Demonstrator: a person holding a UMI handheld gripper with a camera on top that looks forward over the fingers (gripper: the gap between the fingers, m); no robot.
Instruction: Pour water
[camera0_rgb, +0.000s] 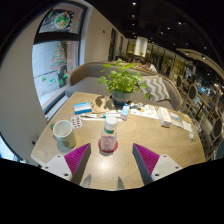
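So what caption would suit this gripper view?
Open gripper facing a water bottle beside a cup on a wooden table.

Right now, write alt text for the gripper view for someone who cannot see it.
A clear plastic bottle stands on a wooden table just ahead of the open claw, whose pink pads frame it without touching. A green mug sits to its left, and a potted plant stands beyond, among scattered papers.

Smooth wooden table (150, 135) — clear plastic bottle (108, 133).
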